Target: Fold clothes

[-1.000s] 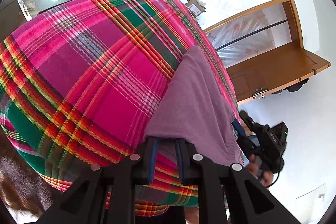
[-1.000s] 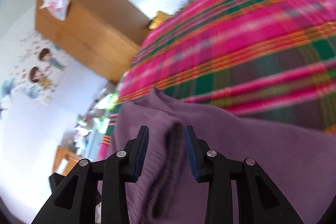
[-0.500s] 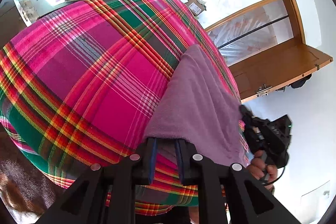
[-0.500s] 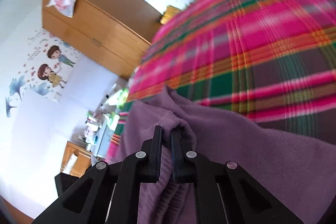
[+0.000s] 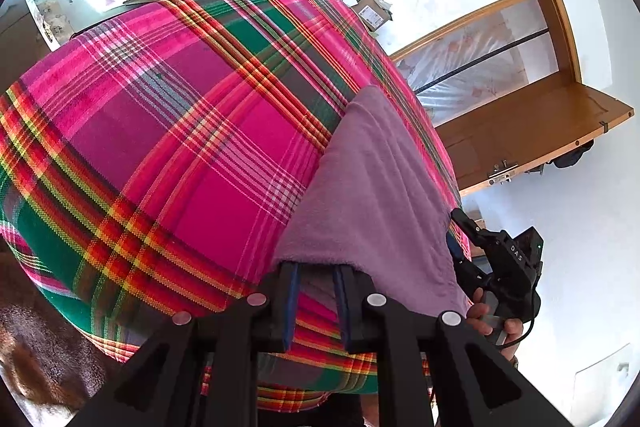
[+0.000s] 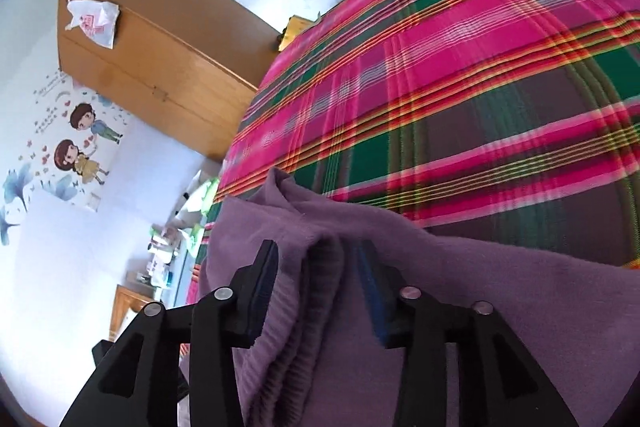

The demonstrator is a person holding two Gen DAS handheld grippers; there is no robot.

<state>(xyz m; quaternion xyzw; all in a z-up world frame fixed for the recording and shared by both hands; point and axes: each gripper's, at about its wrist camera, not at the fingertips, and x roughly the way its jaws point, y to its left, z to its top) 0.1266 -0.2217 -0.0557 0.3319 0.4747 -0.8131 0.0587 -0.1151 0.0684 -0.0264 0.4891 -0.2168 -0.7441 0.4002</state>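
Plaid cloth [image 5: 168, 131] in pink, green and red covers the surface, and the purple garment [image 5: 372, 195] lies along its near right side. On the right, the right gripper [image 6: 316, 267] has just been opening after a brief pinch half a second back — its fingers [image 6: 266, 269] now stand apart, the ribbed fold between them untouched, so that edge looks laid down. Meanwhile the left gripper [image 5: 316, 281] has kept its place; its fingers vanish under the garment's near edge, apparently clamped on it, though the contact is hidden.
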